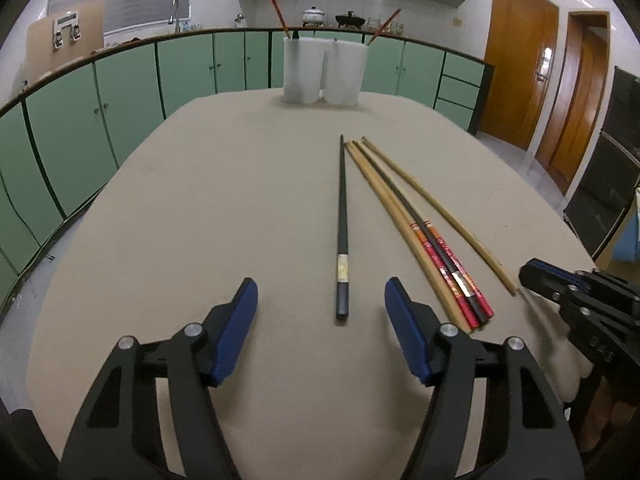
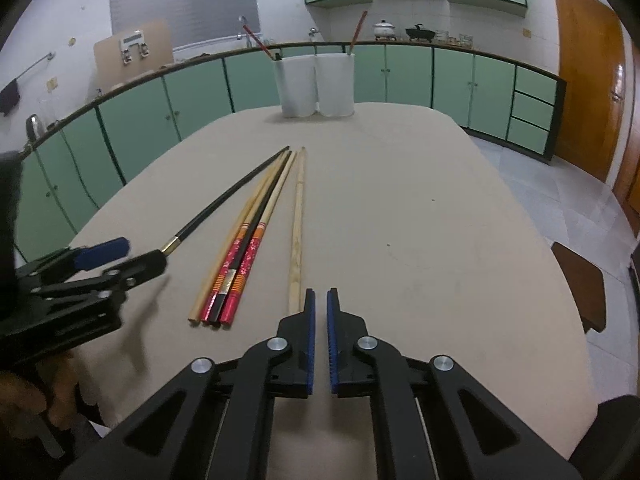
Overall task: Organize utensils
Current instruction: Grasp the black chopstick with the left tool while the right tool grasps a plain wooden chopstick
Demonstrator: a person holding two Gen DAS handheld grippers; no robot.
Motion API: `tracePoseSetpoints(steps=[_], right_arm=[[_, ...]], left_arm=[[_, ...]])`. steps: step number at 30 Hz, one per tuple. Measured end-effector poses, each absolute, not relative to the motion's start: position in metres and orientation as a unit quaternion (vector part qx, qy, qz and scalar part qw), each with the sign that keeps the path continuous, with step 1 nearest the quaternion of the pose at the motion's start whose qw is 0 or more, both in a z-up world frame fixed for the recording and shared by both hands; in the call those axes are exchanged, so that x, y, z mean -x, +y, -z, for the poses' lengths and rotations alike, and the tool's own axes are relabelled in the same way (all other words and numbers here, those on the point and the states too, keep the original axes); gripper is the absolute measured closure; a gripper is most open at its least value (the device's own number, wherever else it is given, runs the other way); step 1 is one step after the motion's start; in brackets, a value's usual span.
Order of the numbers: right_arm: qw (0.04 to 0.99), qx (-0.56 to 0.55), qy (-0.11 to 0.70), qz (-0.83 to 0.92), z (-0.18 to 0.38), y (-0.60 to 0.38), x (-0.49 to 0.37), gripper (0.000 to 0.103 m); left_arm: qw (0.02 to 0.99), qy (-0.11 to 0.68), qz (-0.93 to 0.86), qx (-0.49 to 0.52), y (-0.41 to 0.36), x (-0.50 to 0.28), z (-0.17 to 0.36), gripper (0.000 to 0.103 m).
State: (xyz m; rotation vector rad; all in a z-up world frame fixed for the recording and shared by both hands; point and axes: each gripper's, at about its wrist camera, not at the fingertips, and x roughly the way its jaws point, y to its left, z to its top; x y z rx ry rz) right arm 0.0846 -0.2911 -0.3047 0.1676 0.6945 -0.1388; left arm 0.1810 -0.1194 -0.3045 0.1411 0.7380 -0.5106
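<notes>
A black chopstick (image 1: 342, 232) lies on the beige table (image 1: 192, 208), its near end between the fingers of my left gripper (image 1: 320, 304). The jaws stand open and the pads do not touch it. To its right lies a bundle of wooden, red-patterned and black chopsticks (image 1: 436, 252), then a single pale wooden chopstick (image 1: 440, 212). My right gripper (image 2: 321, 296) is shut on nothing, its tips just right of the near end of the pale chopstick (image 2: 298, 220). Two white holders (image 1: 324, 74) stand at the table's far end with chopsticks in them.
The left gripper (image 2: 132, 258) reaches in from the left in the right wrist view, held by a hand (image 2: 36, 392). A dark chair (image 2: 580, 284) stands off the table's right edge. Green cabinets (image 1: 120, 96) run behind the table, with wooden doors (image 1: 520, 64) at the right.
</notes>
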Motion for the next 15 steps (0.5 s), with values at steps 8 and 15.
tracePoseSetpoints(steps=[8, 15], right_arm=[[0.937, -0.076, 0.336, 0.053, 0.305, -0.289, -0.082, 0.089], [0.942, -0.064, 0.326, 0.050, 0.302, -0.282, -0.080, 0.088]], left_arm=[[0.904, 0.344, 0.242, -0.073, -0.122, -0.177, 0.306, 0.072], [0.910, 0.333, 0.240, -0.068, -0.120, -0.169, 0.303, 0.096]])
